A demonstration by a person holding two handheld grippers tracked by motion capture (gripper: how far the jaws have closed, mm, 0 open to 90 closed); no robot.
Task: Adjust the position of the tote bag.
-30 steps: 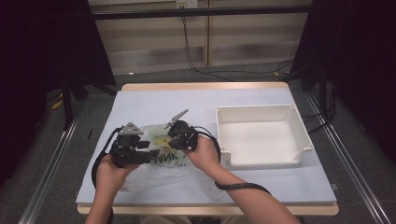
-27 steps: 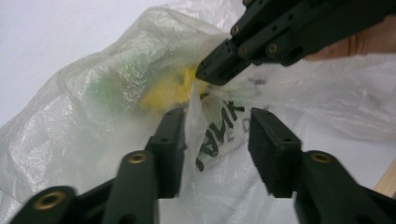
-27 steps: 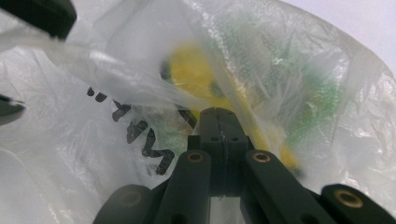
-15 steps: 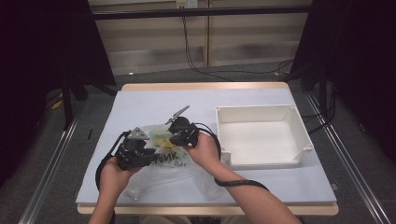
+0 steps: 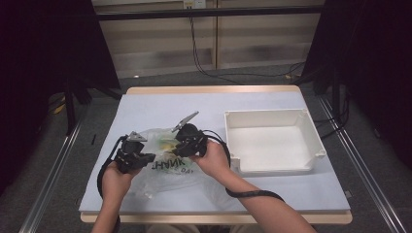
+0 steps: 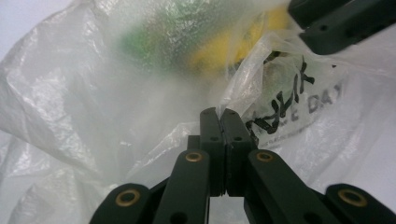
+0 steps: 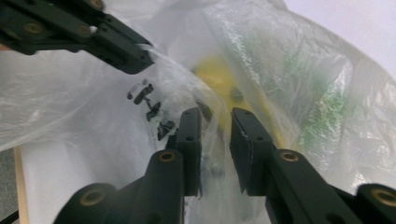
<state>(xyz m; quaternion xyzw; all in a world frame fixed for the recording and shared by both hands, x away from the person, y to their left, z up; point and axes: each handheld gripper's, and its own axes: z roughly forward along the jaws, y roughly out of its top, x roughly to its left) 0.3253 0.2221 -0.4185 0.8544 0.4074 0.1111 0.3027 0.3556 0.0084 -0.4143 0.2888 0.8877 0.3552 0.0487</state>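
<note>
A thin, see-through plastic bag (image 5: pixel 163 167) with black print lies crumpled on the table's front left. Something yellow (image 6: pixel 219 51) and something green (image 6: pixel 154 37) show blurred through the film. My left gripper (image 5: pixel 150 157) sits at the bag's left. Its jaws have just been closing, and in the left gripper view they (image 6: pixel 219 113) meet on a fold of the film. My right gripper (image 5: pixel 171 148) comes in from the right. Its jaws (image 7: pixel 215 114) have just been opening and stand slightly apart, with loose film in the gap. The two grippers' tips are close together over the bag.
A white, empty rectangular tray (image 5: pixel 272 167) stands at the right of the pale table (image 5: pixel 160 109). A black cable (image 5: pixel 255 194) loops by the right forearm. Metal rails run along both sides of the table.
The left hand has sunk a little onto the bag, closer to the right gripper. The right hand has stayed where it was.
</note>
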